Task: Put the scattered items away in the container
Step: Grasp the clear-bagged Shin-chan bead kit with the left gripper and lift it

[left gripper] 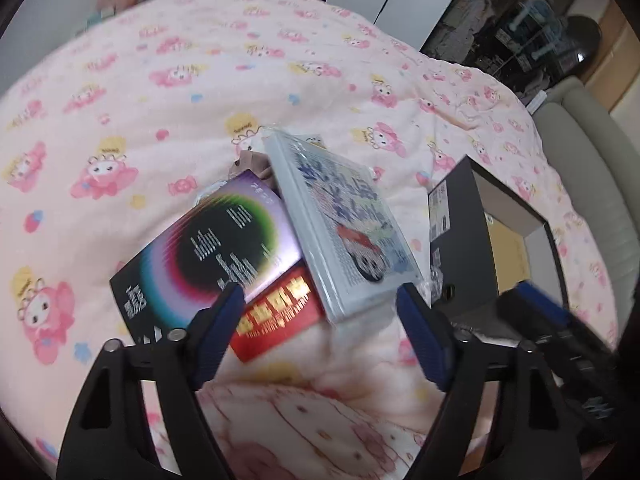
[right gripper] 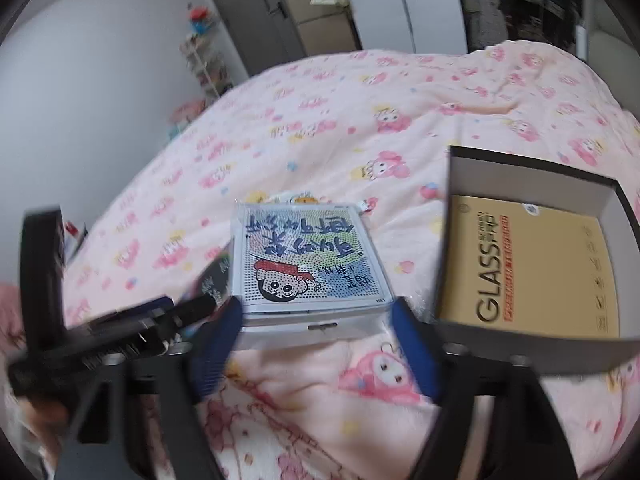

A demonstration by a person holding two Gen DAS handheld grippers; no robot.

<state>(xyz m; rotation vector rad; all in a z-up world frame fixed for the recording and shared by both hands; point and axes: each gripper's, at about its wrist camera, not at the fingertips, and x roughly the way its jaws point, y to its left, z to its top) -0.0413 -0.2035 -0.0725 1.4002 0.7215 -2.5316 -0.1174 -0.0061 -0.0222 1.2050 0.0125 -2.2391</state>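
2 tongs [left gripper: 320, 296] [right gripper: 316, 312] gape wide, empty, over a pink cartoon-print quilt [left gripper: 160, 92]; grey door [right gripper: 256, 12] behind.

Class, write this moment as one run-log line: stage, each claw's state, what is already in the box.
stage: approaching pile | left claw: open, empty | right claw: open, facing white case | box: holds yellow GLASS pack

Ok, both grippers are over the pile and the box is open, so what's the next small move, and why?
Probably ease the right gripper forward and close it on the near edge of the cartoon case. Its jaws are open and empty, that edge lies just ahead between the fingers, the case sits on top of the pile, and the open box, already holding a yellow pack, is right beside it.
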